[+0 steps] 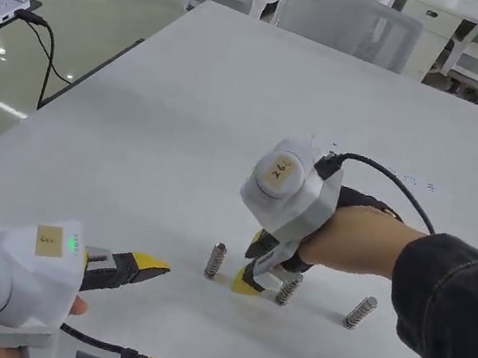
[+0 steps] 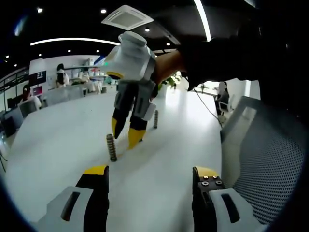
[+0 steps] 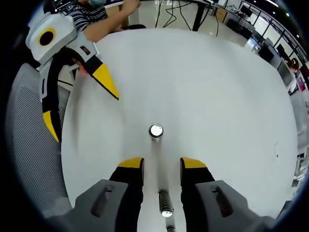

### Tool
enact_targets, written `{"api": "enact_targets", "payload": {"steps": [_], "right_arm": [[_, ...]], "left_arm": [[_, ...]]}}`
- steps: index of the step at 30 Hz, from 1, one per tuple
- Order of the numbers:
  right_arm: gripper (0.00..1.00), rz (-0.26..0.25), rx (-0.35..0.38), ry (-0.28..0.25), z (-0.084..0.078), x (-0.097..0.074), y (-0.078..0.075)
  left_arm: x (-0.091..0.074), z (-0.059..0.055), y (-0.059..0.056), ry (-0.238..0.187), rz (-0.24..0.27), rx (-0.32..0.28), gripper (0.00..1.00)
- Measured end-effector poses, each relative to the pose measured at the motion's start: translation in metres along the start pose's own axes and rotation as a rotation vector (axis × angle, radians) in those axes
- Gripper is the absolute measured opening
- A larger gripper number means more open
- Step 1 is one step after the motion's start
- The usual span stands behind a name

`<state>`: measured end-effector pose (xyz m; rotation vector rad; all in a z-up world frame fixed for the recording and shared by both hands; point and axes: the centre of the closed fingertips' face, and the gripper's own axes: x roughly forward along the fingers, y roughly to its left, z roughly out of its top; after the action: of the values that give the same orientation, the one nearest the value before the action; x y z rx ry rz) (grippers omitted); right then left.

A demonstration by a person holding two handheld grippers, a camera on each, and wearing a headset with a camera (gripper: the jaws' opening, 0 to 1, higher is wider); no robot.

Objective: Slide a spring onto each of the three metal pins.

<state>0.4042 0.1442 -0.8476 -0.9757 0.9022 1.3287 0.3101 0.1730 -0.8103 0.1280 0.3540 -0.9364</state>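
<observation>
**Right gripper straddles a spring**

The right gripper [image 3: 161, 164] is parted, with a small grey coiled metal spring [image 3: 165, 203] loose between its jaws. A 2nd spring [image 3: 155, 131] stands just ahead on the white worktop [image 1: 183, 135]. The left gripper [image 1: 166, 319] hovers released, well aside. The springs look light, squashy and easily tipped, so pinch gently mid-coil.

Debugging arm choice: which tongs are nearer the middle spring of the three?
Right. The right tongs stand over the middle spring, which sits between their jaws; the left tongs hang open off to the side, beyond the end spring.
</observation>
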Motion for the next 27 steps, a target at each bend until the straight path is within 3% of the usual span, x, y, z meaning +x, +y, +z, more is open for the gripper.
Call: {"api": "enact_targets", "payload": {"steps": [27], "right_arm": [[0.62, -0.057, 0.091, -0.063, -0.034, -0.019, -0.011]], "left_arm": [[0.003, 0.002, -0.003, 0.014, -0.009, 0.011, 0.66]]}}
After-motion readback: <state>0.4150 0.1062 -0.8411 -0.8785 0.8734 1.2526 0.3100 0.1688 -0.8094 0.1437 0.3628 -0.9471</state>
